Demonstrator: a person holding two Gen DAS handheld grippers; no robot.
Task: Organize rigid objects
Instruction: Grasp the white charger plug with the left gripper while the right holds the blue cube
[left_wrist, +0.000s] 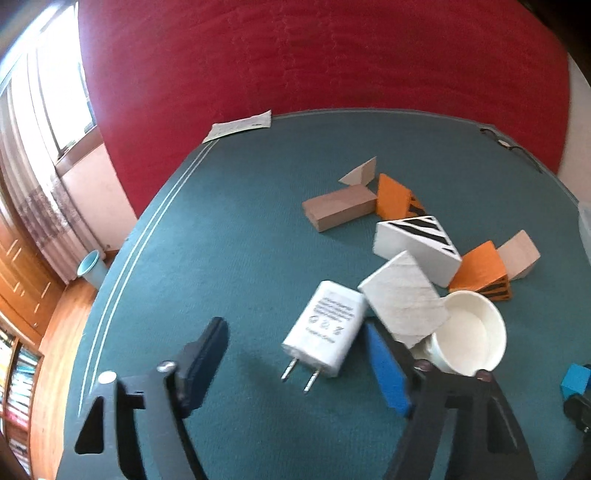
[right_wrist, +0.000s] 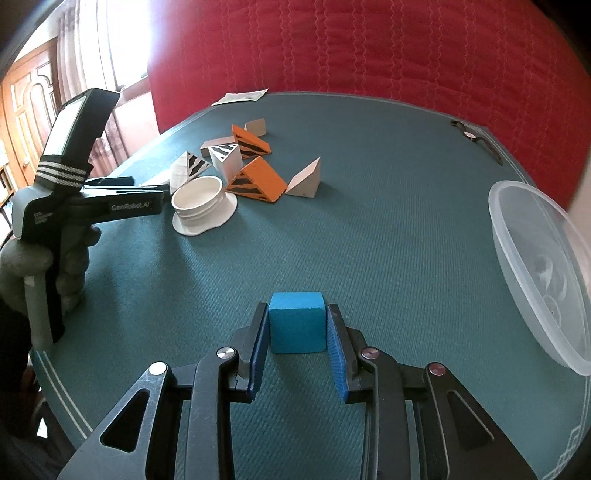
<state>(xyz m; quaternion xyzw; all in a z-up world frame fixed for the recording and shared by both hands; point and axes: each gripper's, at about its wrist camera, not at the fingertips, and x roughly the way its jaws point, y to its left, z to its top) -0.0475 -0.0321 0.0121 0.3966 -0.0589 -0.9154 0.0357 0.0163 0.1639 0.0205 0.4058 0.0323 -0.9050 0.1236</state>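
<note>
White charger (left_wrist: 327, 328) lies flat, prongs facing left gripper (left_wrist: 295, 365).

Our right claw (right_wrist: 297, 347) has black arms, silver and reddish screws and blue ribbed pads (right_wrist: 337, 354); our left claw (left_wrist: 295, 354) looks alike, though blurred.

I see open green mat (right_wrist: 388, 240) ahead; block cluster (right_wrist: 251, 162) crowds far-left; clear container (right_wrist: 535, 266) blocks my right.

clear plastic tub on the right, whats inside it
The clear plastic tub sits tilted with its opening facing the camera. Through its wall only blurry pale rounded shapes show; what they are cannot be told.
</note>
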